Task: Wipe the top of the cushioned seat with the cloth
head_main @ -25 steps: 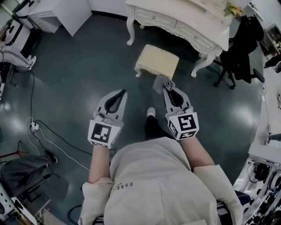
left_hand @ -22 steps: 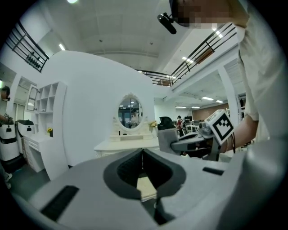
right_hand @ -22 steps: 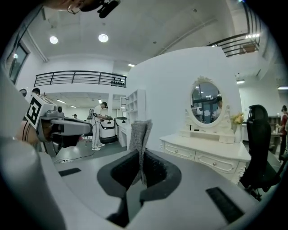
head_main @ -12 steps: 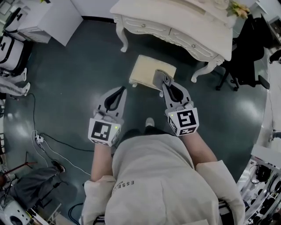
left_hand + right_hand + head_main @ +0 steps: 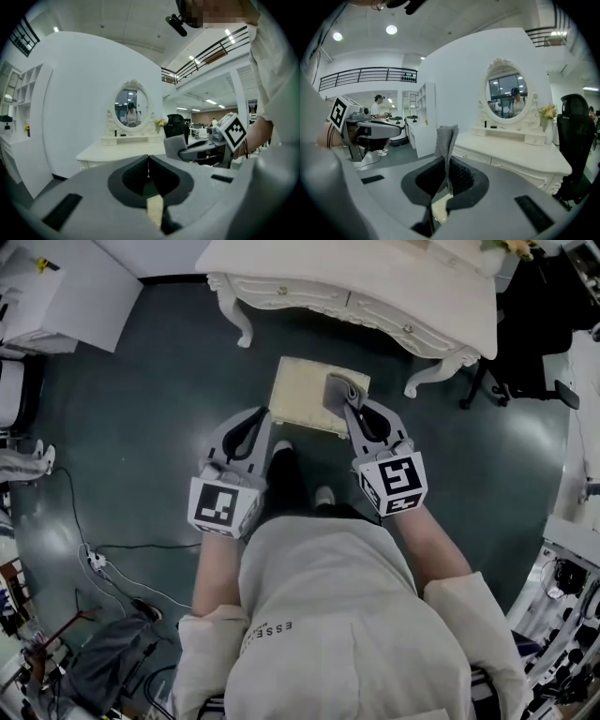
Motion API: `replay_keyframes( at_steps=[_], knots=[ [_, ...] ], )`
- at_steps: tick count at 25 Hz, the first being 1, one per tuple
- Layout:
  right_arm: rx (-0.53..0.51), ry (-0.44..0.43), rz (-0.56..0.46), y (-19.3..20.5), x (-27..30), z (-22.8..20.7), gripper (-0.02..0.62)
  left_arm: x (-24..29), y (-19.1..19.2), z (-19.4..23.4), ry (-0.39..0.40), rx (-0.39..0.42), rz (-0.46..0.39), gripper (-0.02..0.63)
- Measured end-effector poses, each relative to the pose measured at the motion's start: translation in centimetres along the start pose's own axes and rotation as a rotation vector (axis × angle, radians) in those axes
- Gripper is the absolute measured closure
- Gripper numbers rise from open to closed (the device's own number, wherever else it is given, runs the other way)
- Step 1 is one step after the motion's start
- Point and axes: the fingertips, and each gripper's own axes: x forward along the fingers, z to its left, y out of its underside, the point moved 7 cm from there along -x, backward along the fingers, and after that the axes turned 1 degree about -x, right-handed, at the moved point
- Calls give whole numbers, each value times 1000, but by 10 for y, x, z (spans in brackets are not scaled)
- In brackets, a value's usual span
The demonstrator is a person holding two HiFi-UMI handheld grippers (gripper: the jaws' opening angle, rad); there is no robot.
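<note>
The cushioned seat (image 5: 305,395) is a small cream stool on the dark floor, in front of the white dressing table (image 5: 375,277). My right gripper (image 5: 351,401) is shut on a grey cloth (image 5: 339,390), which hangs over the seat's right part. In the right gripper view the cloth (image 5: 446,140) stands up from between the closed jaws, with a sliver of cream seat (image 5: 439,209) below them. My left gripper (image 5: 260,420) is shut with nothing in it, its tips at the seat's near left edge. The left gripper view shows the seat (image 5: 153,208) through the jaw gap.
The dressing table's curved legs (image 5: 429,376) stand just behind the seat. A black office chair (image 5: 530,334) is at the right. White cabinets (image 5: 56,287) stand at the far left. Cables (image 5: 112,559) run over the floor at the left. The person's feet (image 5: 324,495) are close before the seat.
The person has stepped toward the seat. Both grippers now reach it, and the cloth has moved from beside the seat to over its right part.
</note>
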Motion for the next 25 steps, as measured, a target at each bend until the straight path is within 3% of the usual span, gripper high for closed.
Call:
replay_keyframes(
  at_steps=[4,10,17,25],
  knots=[
    [27,49,53,4,41,-8,569,41,8,37,110,9,-2,603],
    [97,76,134,20,112,-14,569,91,32,94,173,-90,61,603],
    [179,97,247,85,190,-19,569,142,104,127,268,-136,88,603],
    [251,126,309,163,260,-26,569,185,185,148,339,-142,121,603]
  ],
)
